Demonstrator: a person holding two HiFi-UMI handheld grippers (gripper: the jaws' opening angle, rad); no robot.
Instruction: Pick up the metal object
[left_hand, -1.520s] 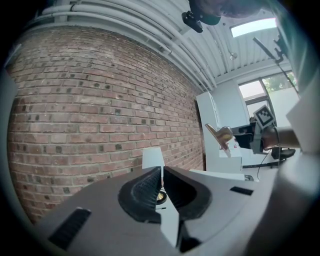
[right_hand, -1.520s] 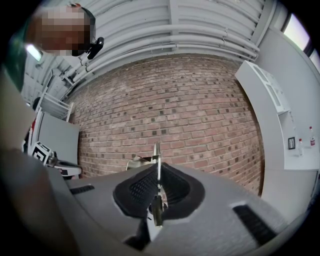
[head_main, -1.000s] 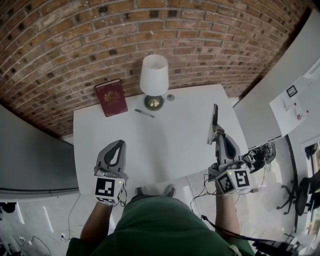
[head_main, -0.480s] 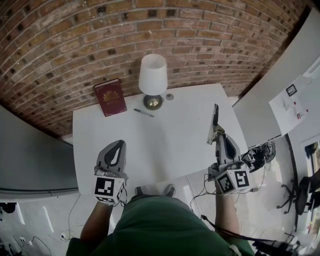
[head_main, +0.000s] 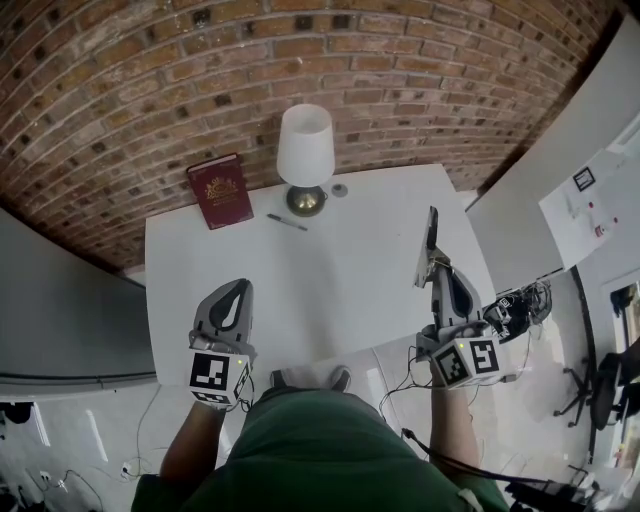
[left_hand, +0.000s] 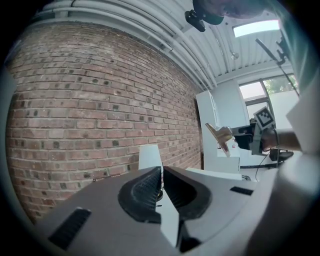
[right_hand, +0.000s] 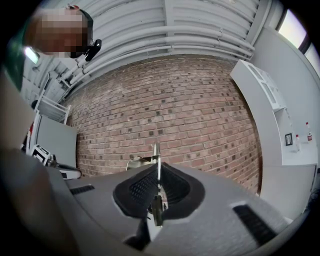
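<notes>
Over the right edge of the white table (head_main: 330, 270), the right gripper (head_main: 440, 270) clamps the thin brass-toned metal object (head_main: 430, 235) aloft, so pickup looks done and needs only a steady hold; the left gripper (head_main: 238, 290) is closed, empty.

Your right tool's (right_hand: 158, 192) black pads (right_hand: 137, 190) were ribbed and matt; the thin metal object (right_hand: 156, 152) between them had a dull brassy sheen. Your tabletop (head_main: 330, 280) was smooth matt white, the brick wall (head_main: 150, 90) rough, the lamp base (head_main: 306, 203) glossy brass.
</notes>
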